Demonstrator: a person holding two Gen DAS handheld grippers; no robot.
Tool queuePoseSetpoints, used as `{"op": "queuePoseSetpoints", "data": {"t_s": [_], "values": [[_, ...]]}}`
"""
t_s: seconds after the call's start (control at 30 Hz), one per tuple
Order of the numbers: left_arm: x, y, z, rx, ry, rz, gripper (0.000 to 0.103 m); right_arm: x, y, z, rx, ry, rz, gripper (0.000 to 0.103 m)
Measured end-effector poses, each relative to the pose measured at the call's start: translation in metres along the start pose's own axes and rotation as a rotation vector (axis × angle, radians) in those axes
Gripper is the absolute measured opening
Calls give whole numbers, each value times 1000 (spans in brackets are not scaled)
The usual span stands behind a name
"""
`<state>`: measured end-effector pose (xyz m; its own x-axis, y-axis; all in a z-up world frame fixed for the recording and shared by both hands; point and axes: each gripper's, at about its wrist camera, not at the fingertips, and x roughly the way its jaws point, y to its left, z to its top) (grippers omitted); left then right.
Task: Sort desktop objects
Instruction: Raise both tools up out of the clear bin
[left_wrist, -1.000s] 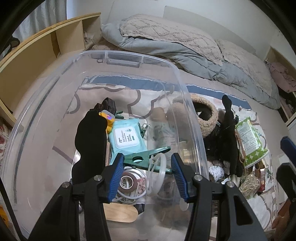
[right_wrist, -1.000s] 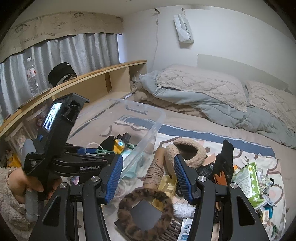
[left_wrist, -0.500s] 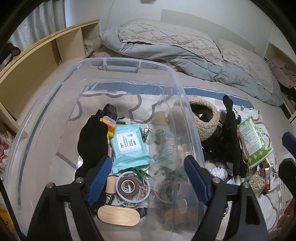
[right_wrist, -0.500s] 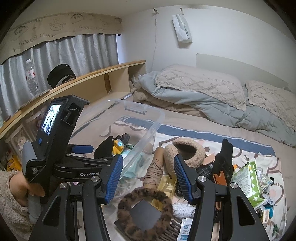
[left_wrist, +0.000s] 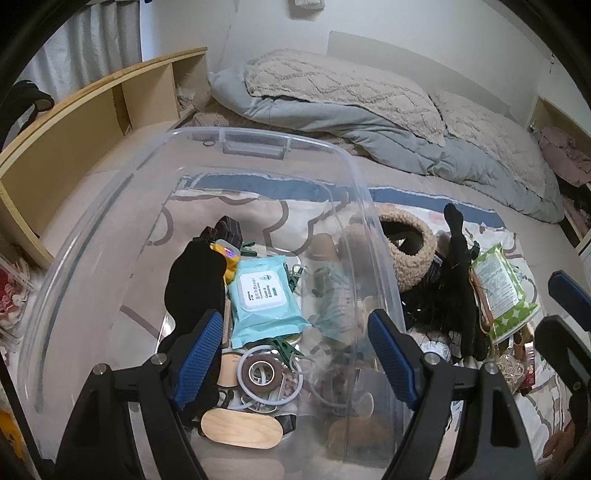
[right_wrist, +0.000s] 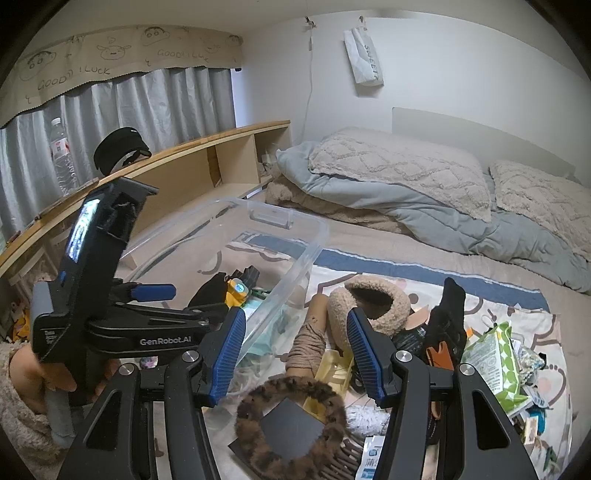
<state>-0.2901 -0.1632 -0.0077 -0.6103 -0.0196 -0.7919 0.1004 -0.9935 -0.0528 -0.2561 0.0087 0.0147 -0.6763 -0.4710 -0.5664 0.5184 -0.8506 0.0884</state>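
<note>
A clear plastic bin (left_wrist: 343, 177) sits on the bed; it also shows in the right wrist view (right_wrist: 314, 236). Inside lie a blue wipes pack (left_wrist: 262, 295), a black sock (left_wrist: 195, 280), a green clip (left_wrist: 284, 349), a tape roll (left_wrist: 260, 373) and a wooden oval (left_wrist: 240, 428). My left gripper (left_wrist: 295, 358) is open and empty above the bin; its body shows in the right wrist view (right_wrist: 122, 325). My right gripper (right_wrist: 295, 354) is open and empty above a brown furry scrunchie (right_wrist: 291, 421) and a loose pile beside the bin.
Right of the bin lie a beige fuzzy headband (right_wrist: 369, 302), a black glove (left_wrist: 458, 280), a green snack bag (left_wrist: 498, 288) and a yellow tray (right_wrist: 332, 369). A wooden shelf (right_wrist: 184, 166) runs along the left. Pillows and a duvet (right_wrist: 406, 184) lie behind.
My left gripper opened and let go of the green clip, which now lies in the bin. The left gripper pulled back and up. The right gripper barely moved.
</note>
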Motion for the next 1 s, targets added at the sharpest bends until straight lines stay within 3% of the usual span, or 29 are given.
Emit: {"op": "queuePoseSetpoints", "data": {"t_s": [0.17, 0.23, 0.3, 0.33, 0.43, 0.47, 0.5, 0.73, 1.0], "values": [[-19, 1, -1, -4, -52, 6, 81, -7, -2, 1, 27, -28, -31, 57], [-27, 1, -2, -2, -77, 12, 81, -10, -1, 2, 33, -34, -40, 62], [-36, 0, -4, -1, -101, 14, 86, -13, -1, 3, 33, -42, -41, 78], [-41, 0, -5, -2, -115, 16, 91, -16, 0, 3, 28, -49, -43, 79], [-59, -1, -10, 1, -165, 22, 92, -24, 3, 4, 17, -70, -47, 81], [-67, -1, -12, 2, -189, 22, 92, -26, 3, 4, 18, -74, -45, 96], [-72, -1, -13, 3, -206, 25, 93, -28, 2, 4, 21, -80, -39, 103], [-108, 0, -28, 4, -320, 71, 103, -53, -3, 2, 42, -148, -50, 103], [-132, -3, -49, -7, -376, 59, 103, -77, -10, -5, 36, -183, -76, 103]]}}
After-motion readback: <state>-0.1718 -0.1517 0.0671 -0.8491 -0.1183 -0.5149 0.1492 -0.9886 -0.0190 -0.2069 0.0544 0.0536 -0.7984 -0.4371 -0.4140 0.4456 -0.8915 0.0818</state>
